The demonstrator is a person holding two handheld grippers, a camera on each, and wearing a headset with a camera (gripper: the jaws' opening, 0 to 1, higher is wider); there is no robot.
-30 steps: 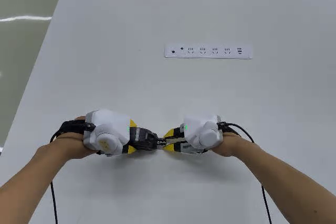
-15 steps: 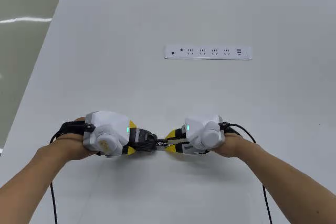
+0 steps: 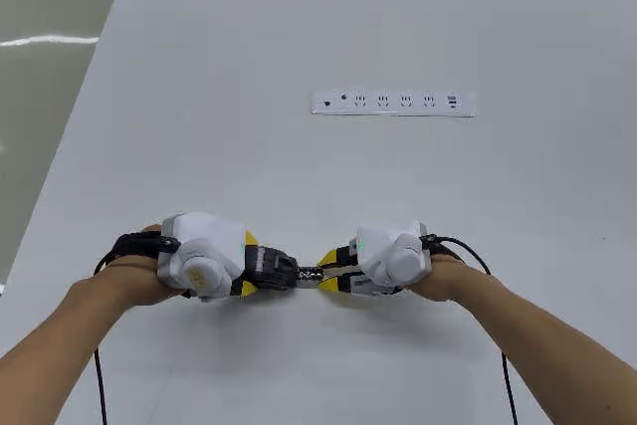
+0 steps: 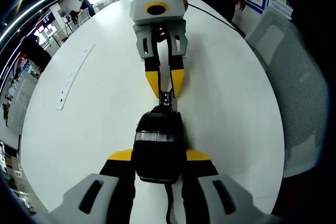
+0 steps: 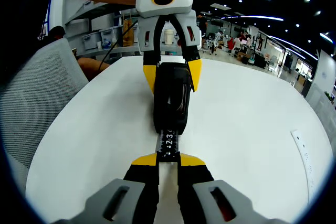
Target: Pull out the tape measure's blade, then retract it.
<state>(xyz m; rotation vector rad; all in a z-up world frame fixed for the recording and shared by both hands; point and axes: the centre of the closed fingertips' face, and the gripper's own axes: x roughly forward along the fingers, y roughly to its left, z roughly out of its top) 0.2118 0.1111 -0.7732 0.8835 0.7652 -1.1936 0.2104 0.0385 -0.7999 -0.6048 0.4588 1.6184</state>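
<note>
**Tape measure held btwn both grippers, short bit of blade out**

I've got the left gripper (image 4: pixel 158 156) clamped on the tape measure (image 4: pixel 158 145). Its yellow-tipped jaws sit on either side of the black case, approx. mid-body. The right gripper (image 5: pixel 168 162) faces it head-on, jaws pinched together on the blade (image 5: pixel 169 142) right by its free end. Only a short stretch of blade shows btwn the case mouth and the right jaws, w/ black numerals on it. The two grippers are nearly tip to tip, in line w/ each other.

In the head view the tape measure is over the near part of the white surface (image 3: pixel 299 166), closer to the left edge. I can't tell whether the case touches the surface or is just above it. A white power strip (image 3: pixel 393 102) lies well apart, toward the far edge, running left-right.
</note>
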